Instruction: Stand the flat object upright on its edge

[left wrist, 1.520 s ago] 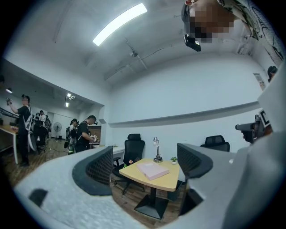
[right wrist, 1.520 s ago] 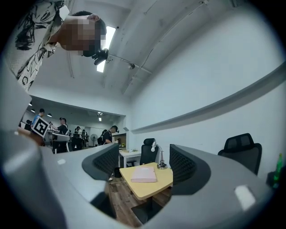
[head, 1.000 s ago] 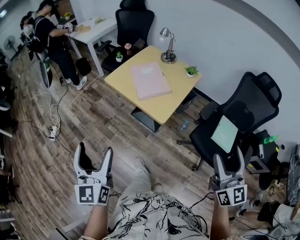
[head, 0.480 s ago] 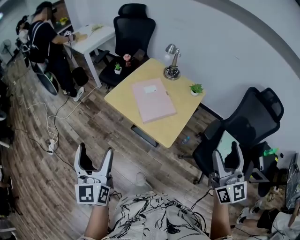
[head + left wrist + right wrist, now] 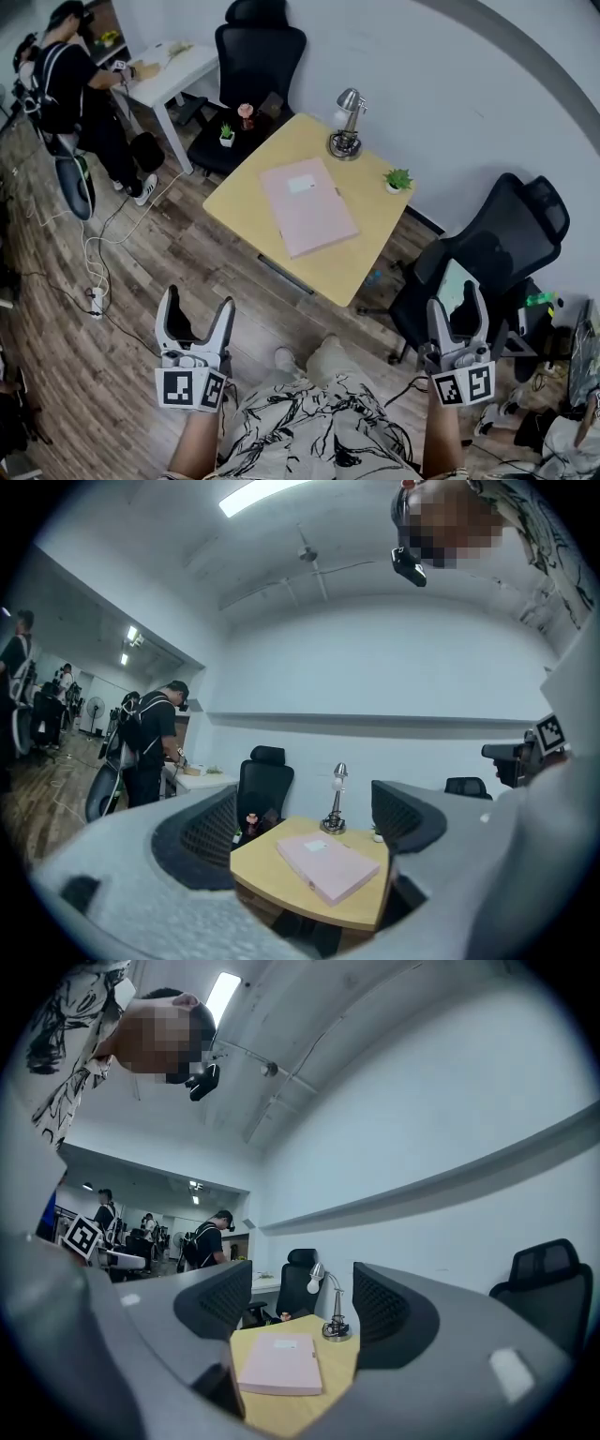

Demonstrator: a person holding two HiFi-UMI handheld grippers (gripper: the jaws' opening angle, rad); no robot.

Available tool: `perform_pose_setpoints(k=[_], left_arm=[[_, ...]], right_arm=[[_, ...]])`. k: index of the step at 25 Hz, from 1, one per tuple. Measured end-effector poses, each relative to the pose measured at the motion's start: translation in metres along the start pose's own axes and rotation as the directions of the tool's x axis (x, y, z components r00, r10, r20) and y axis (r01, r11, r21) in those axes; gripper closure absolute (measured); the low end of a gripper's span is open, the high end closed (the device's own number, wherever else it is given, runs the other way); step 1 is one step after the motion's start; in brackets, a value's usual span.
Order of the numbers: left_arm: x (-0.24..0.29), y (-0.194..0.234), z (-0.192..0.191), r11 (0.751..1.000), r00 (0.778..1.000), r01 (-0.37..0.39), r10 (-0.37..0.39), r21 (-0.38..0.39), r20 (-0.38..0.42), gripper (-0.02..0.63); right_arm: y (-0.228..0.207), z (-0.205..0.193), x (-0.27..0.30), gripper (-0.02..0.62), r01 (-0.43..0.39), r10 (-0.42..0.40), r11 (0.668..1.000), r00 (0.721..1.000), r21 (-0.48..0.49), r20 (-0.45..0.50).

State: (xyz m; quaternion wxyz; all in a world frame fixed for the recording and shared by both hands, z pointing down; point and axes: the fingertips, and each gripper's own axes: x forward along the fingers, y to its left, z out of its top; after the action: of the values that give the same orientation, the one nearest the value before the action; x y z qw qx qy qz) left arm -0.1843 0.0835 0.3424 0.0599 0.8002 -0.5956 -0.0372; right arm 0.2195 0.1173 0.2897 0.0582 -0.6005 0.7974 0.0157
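A flat pink folder (image 5: pixel 307 204) lies face down on a small yellow table (image 5: pixel 253 202), some way ahead of me. It shows between the jaws in the left gripper view as the folder (image 5: pixel 326 866) and in the right gripper view as the folder (image 5: pixel 278 1365). My left gripper (image 5: pixel 195 313) is held low at the left, open and empty, well short of the table. Over at the right, the right gripper (image 5: pixel 457 307) is open and empty too, in front of a black chair.
On the table's far side stand a desk lamp (image 5: pixel 346 120) and a small potted plant (image 5: pixel 398 179). Black office chairs stand behind the table (image 5: pixel 258 52) and at the right (image 5: pixel 506 234). A person (image 5: pixel 70 75) works at a white desk at the far left. Cables (image 5: pixel 103 253) run over the wood floor.
The view has closed in on the table, which now sits nearer and more central. Both grippers keep their places, open and low in the view.
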Motion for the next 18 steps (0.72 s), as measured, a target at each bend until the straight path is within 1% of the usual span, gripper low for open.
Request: perform_pose_setpoints(k=[5, 9, 11, 13, 18], left_arm=[[0.03, -0.002, -0.014, 0.999, 1.0, 0.011, -0.012, -0.032, -0.027, 0.169], [0.054, 0.002, -0.018, 0.999, 0.999, -0.01, 0.008, -0.034, -0.033, 0.169], [0.071, 0.003, -0.019, 0.998, 0.999, -0.025, 0.023, -0.051, -0.036, 0.169], [0.091, 0.002, -0.019, 0.997, 0.999, -0.034, 0.032, -0.062, -0.04, 0.169], [0.144, -0.002, -0.019, 0.997, 0.997, -0.049, 0.046, -0.055, -0.057, 0.168]], right_arm=[[-0.012, -0.012, 0.025, 0.265, -0.002, 0.002, 1.0, 1.0, 0.004, -0.019], [-0.029, -0.021, 0.052, 0.267, -0.017, 0.017, 0.999, 1.0, 0.035, -0.021], [-0.041, -0.022, 0.072, 0.267, -0.028, 0.029, 0.998, 0.999, 0.059, -0.016], [-0.05, -0.024, 0.095, 0.267, -0.048, 0.049, 0.997, 0.999, 0.062, -0.017], [-0.076, -0.034, 0.153, 0.267, -0.094, 0.097, 0.993, 0.995, 0.078, -0.038]])
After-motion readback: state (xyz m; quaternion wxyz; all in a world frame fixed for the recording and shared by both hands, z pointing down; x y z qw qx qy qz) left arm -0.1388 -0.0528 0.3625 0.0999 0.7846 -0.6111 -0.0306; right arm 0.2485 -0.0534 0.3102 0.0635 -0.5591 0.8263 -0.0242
